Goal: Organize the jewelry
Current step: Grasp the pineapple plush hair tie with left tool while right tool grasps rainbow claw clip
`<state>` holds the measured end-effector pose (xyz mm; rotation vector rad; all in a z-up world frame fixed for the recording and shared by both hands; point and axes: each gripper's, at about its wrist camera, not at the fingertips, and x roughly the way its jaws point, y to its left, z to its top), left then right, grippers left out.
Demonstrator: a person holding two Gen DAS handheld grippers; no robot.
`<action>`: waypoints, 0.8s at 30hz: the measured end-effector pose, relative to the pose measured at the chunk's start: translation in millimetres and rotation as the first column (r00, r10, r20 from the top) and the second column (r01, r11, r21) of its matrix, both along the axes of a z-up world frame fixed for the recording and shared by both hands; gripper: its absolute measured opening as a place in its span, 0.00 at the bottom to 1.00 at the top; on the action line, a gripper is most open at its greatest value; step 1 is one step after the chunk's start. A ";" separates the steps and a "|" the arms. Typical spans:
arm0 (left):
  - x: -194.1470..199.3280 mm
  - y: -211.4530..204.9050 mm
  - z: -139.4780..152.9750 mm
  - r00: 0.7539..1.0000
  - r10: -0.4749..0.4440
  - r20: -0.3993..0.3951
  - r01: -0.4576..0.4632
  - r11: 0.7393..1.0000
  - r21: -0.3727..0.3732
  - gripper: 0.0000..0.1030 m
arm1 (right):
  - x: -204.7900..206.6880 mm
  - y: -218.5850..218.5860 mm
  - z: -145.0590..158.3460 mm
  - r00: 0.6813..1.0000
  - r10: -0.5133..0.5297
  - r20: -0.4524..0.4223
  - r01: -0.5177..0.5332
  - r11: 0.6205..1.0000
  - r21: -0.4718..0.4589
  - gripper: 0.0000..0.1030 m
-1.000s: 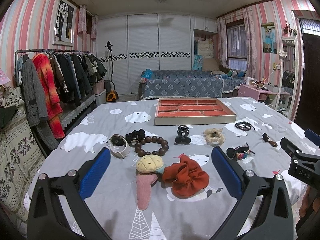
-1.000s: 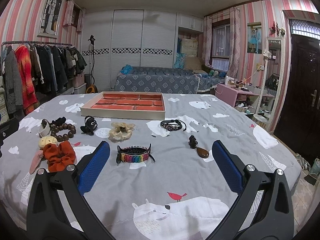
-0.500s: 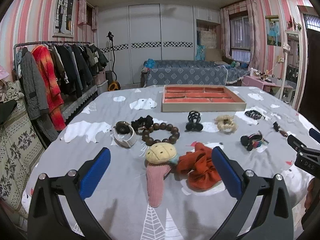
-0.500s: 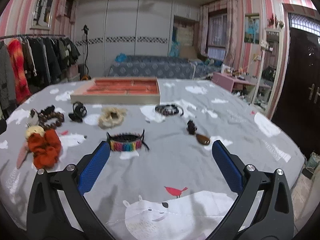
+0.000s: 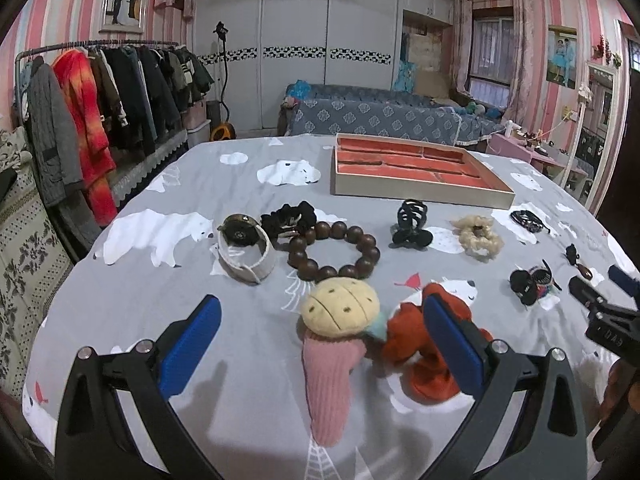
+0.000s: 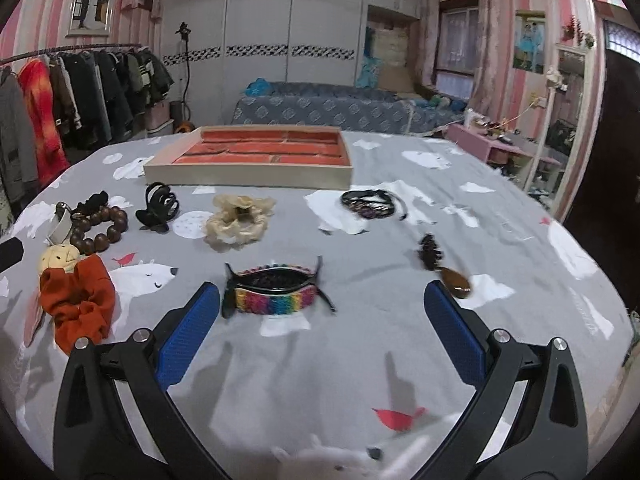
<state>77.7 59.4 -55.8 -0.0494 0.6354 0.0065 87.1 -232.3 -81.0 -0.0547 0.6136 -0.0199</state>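
Observation:
My left gripper point(image 5: 320, 344) is open and empty, low over a pink and yellow plush hair piece point(image 5: 336, 328) and an orange scrunchie point(image 5: 416, 344). Beyond lie a wooden bead bracelet point(image 5: 334, 250), a white-strap watch point(image 5: 244, 248), a black scrunchie point(image 5: 288, 218), a black claw clip point(image 5: 410, 226) and a cream scrunchie point(image 5: 478, 236). My right gripper point(image 6: 320, 336) is open and empty just short of a rainbow woven bracelet point(image 6: 274, 292). A brown pendant point(image 6: 454, 280) and a black cord bracelet point(image 6: 370, 204) lie to its right. The red-lined jewelry tray point(image 6: 248, 172) stands behind.
The grey bear-print cloth point(image 6: 440, 216) covers a round table whose edge drops off at right and front. A clothes rack point(image 5: 100, 92) stands left, a blue sofa point(image 5: 376, 116) behind. The right gripper's tip point(image 5: 600, 304) shows at the left view's right edge.
Both grippers have moved forward and lower toward the table. The plush piece and the rainbow bracelet now sit closer between the fingers. Nothing was taken hold of.

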 end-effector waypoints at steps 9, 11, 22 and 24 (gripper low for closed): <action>28.8 6.7 -7.6 0.997 0.034 -0.071 -0.031 0.999 0.039 0.96 | 26.6 16.5 -10.7 0.996 0.043 -0.082 -0.044 0.999 -0.006 0.96; 34.8 6.7 -11.1 0.996 0.026 -0.090 -0.022 0.999 0.038 0.96 | 33.9 17.2 -15.0 0.992 0.044 -0.118 -0.045 0.999 -0.002 0.96; 62.3 0.7 -33.8 0.975 -0.015 -0.221 0.022 0.999 0.029 0.96 | 57.6 27.4 -20.9 0.982 0.030 -0.188 -0.043 0.997 -0.068 0.96; 62.8 1.6 -36.8 0.973 -0.014 -0.230 0.021 0.999 0.027 0.96 | 63.2 28.1 -24.5 0.977 0.024 -0.212 -0.040 0.997 -0.073 0.96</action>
